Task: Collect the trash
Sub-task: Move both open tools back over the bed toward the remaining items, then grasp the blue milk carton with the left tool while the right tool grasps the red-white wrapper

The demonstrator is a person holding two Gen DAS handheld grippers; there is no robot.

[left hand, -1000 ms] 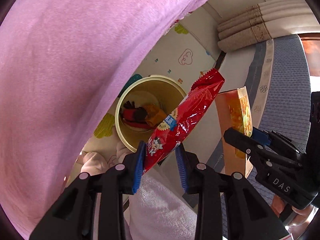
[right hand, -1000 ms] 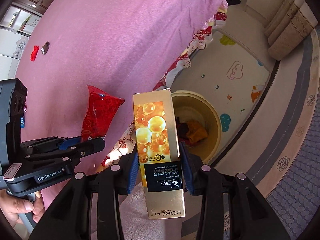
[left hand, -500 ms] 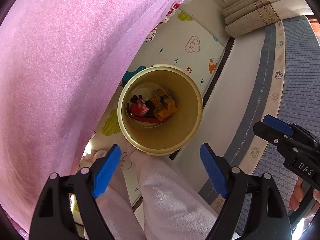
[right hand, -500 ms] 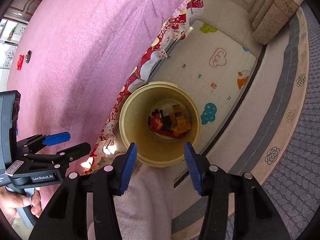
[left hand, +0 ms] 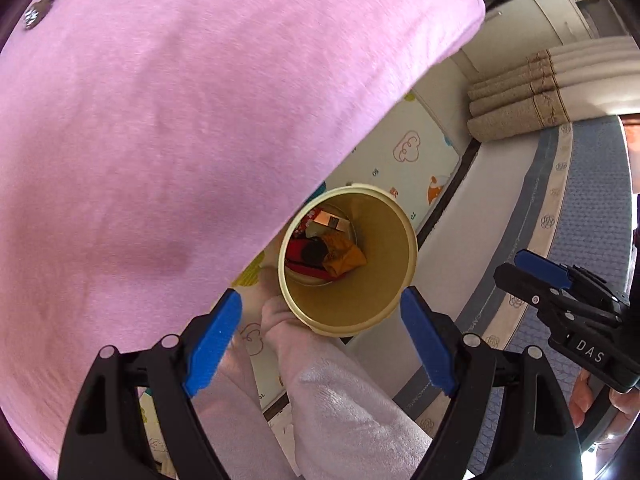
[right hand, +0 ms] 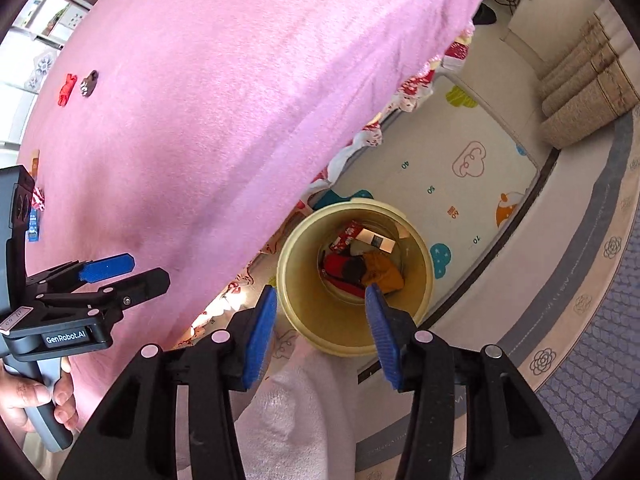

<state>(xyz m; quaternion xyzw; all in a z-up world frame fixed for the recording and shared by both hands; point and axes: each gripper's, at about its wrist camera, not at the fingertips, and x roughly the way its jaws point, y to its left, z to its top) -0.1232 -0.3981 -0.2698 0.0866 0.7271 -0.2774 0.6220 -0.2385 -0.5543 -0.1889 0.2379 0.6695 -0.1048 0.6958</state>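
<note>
Yellow bin [left hand: 394,280] on the play mat [right hand: 460,168], just beside the edge of the pink bed [right hand: 224,92]. Inside the bin: red snack bag [right hand: 340,270], orange wrapper [right hand: 384,272] and a gold box [right hand: 374,239] lying at the bottom with other red packaging. Left gripper [left hand: 320,344] above the near rim of the bin, jaws wide, nothing between them. Right gripper [right hand: 320,332] also above the near rim of the bin, jaws parted to a middling gap, empty. On the bed, well apart from the bin: small red wrapper [right hand: 66,89] and a dark wrapper [right hand: 89,83] side by side. Pale fleece-covered legs [left hand: 340,400] below the bin in both views.
</note>
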